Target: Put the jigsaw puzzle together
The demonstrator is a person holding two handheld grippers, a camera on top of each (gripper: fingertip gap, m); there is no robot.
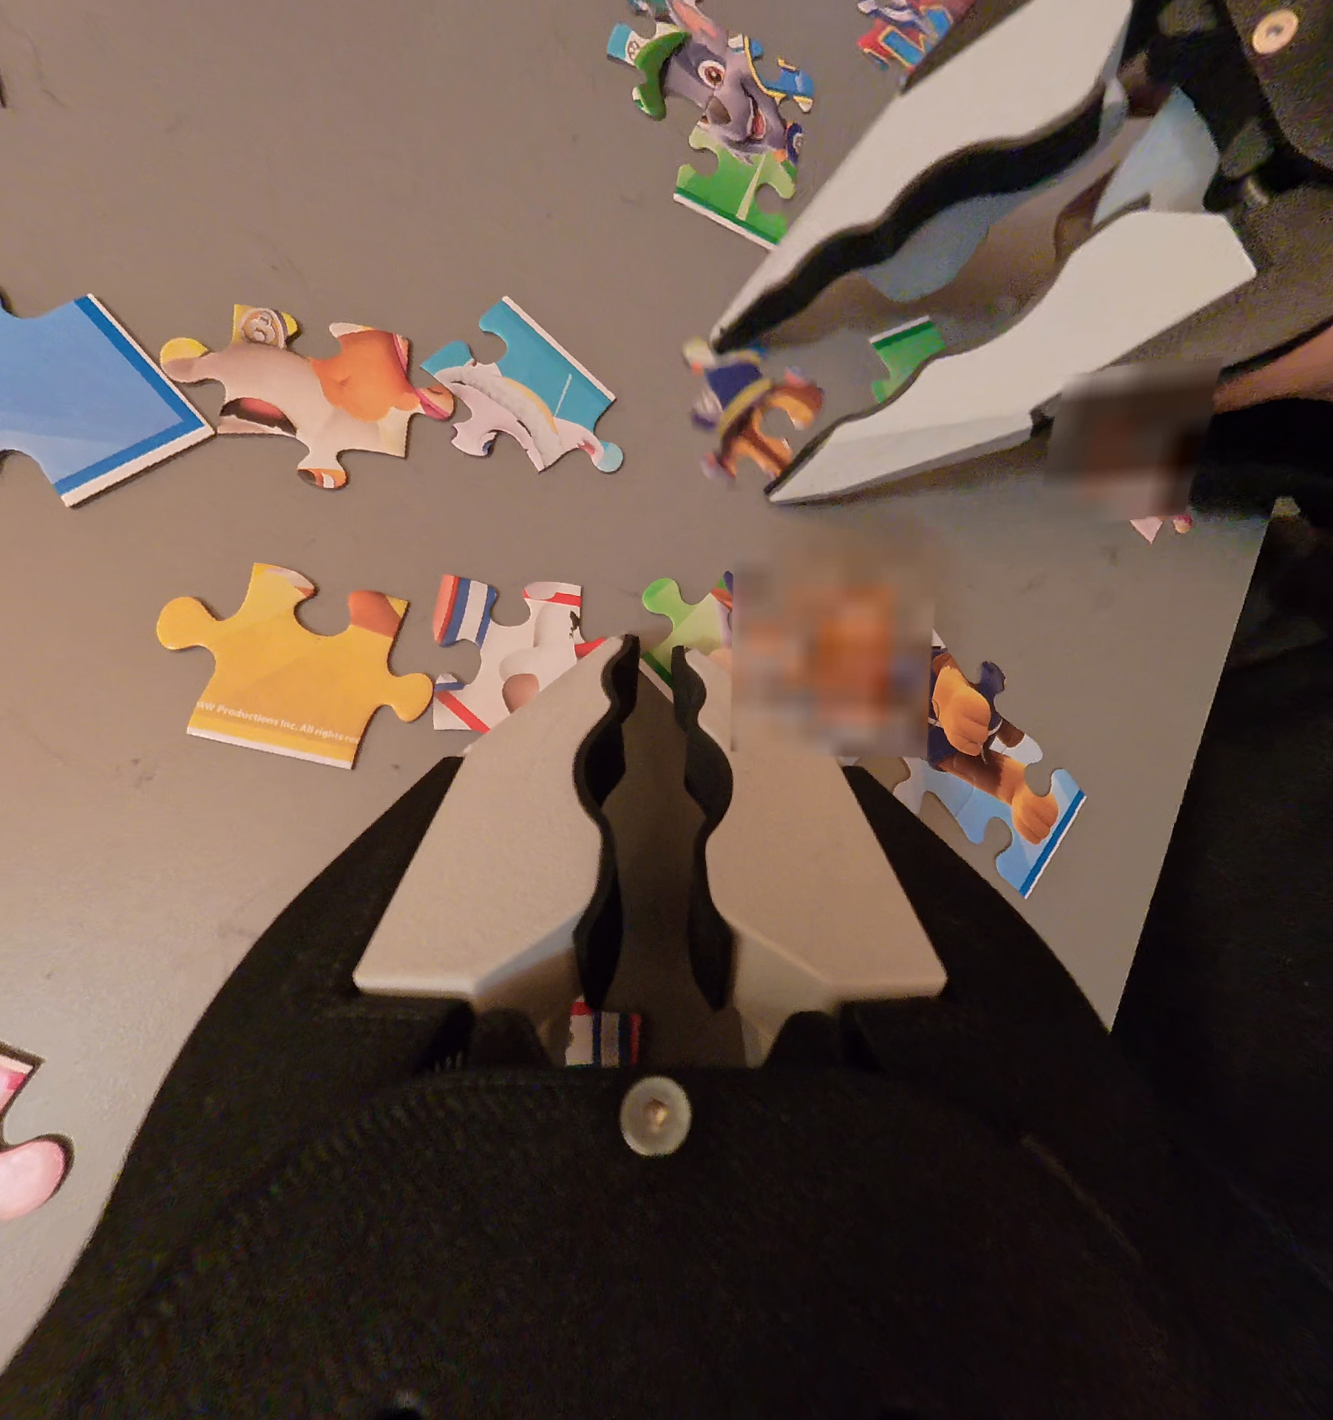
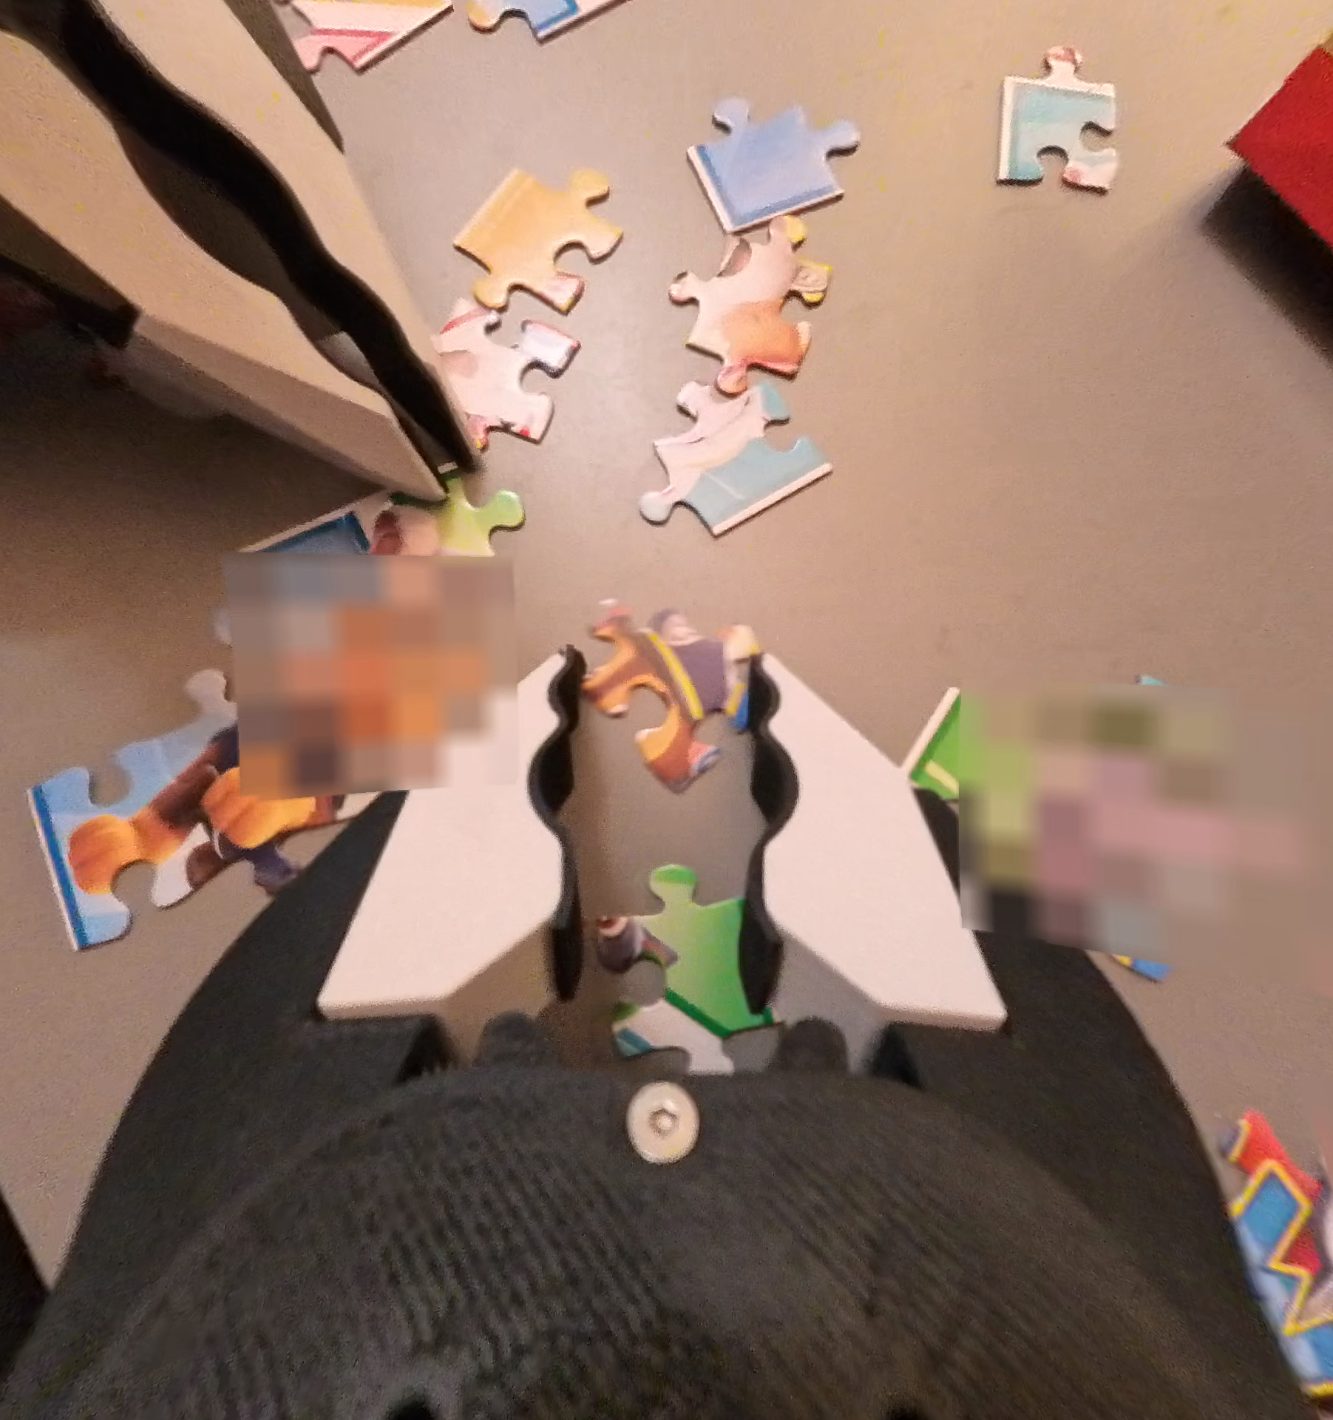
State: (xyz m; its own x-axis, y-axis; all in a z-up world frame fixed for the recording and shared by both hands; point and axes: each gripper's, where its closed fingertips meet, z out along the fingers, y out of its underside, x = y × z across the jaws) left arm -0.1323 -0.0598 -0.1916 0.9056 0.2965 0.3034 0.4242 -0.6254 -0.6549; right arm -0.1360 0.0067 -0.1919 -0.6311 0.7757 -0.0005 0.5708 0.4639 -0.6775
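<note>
1. Left wrist view: the left gripper [image 1: 654, 649] hovers over a grey table [image 1: 417, 192], its wavy black pads nearly together with a thin slit between them and nothing pinched. Its tips sit over the seam between a white piece with red and blue stripes [image 1: 513, 653] and a green-knobbed piece [image 1: 678, 615]. A yellow piece [image 1: 287, 676] lies further left, and a corner piece with an orange paw [image 1: 993, 768] to the right. Beyond, a row holds a blue corner piece [image 1: 71, 392], an orange-and-white piece [image 1: 317, 399] and a teal piece [image 1: 532, 392]. The right gripper [image 1: 747, 415] reaches in from the upper right, spread, with a brown-and-purple piece [image 1: 755, 415] lying between its tips.

2. Right wrist view: the right gripper [image 2: 659, 684] stands wide apart. The brown-and-purple piece [image 2: 663, 691] lies flat on the table between the pads; the picture is too blurred to tell if either pad touches it. A green piece [image 2: 705, 953] shows nearer the gripper's base. The left gripper [image 2: 448, 476] enters from the upper left, its tip over the green-knobbed piece [image 2: 486, 515]. A red box [image 2: 1316, 146] sits at the upper right edge. All pieces are flat glossy card with knobs and sockets.
</note>
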